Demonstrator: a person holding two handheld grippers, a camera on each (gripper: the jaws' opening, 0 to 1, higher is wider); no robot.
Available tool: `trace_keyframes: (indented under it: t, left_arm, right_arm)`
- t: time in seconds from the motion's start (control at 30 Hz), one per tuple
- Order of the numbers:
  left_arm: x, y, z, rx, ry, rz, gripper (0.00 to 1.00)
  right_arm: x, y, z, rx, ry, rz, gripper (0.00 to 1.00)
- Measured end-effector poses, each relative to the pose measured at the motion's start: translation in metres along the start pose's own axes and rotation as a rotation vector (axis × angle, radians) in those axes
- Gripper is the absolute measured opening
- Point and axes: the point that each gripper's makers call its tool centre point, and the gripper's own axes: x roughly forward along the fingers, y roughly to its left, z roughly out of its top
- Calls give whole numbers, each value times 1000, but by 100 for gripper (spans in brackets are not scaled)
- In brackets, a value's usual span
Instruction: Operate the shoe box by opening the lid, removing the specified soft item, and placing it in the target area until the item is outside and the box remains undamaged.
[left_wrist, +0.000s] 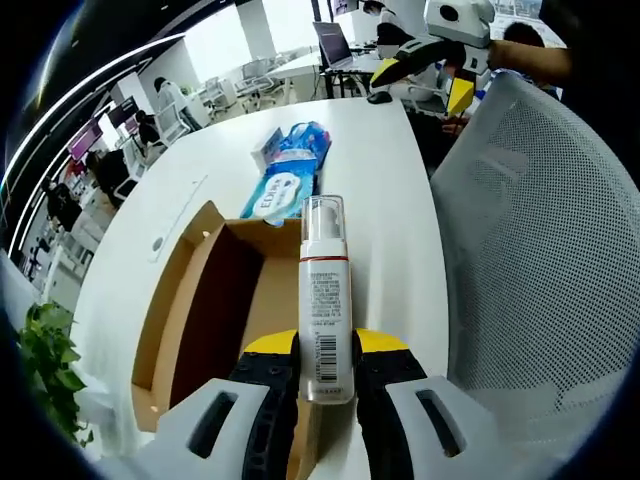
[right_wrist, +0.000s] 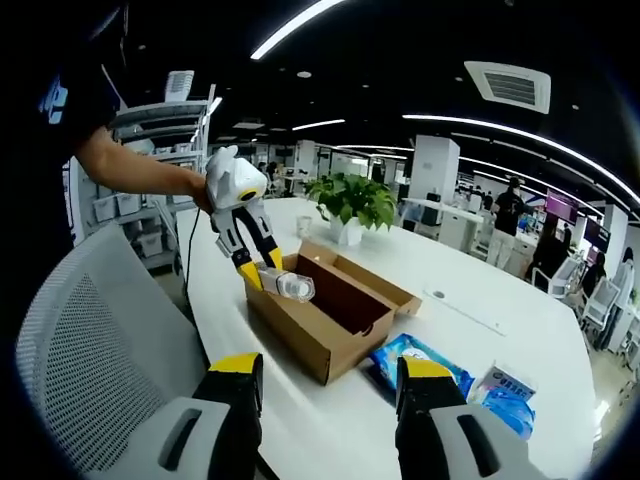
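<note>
A pump bottle (left_wrist: 325, 300) is clamped between the jaws of the left gripper (left_wrist: 327, 372) and held above the open box (left_wrist: 215, 300) on the white table (left_wrist: 375, 170). The right gripper (right_wrist: 330, 385) is held apart, its jaws spread and empty. Wipe packs (left_wrist: 287, 180) are seen lying just beyond the box. A mesh chair (left_wrist: 540, 230) is seen beside the table.

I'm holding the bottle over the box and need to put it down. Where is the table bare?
The left tongs grip the bottle above the open shoe box. Bare table lies beyond the box toward the potted plant, and in the strip between the box and the mesh chair. The blue packets crowd the box's end.
</note>
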Motion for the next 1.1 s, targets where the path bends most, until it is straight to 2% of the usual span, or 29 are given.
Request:
trace_keyframes:
  t: [0.5, 0.7, 1.1]
  left_arm:
    - [8, -26, 28, 62, -58, -63, 19]
    - [9, -33, 33, 90, -74, -94, 19]
    - [10, -53, 42, 134, -104, -163, 19]
  right_arm:
    - [1, 8, 2, -23, -9, 44, 44]
    - [0, 18, 5, -27, -24, 96, 42]
    - [4, 35, 2, -60, -10, 174, 37]
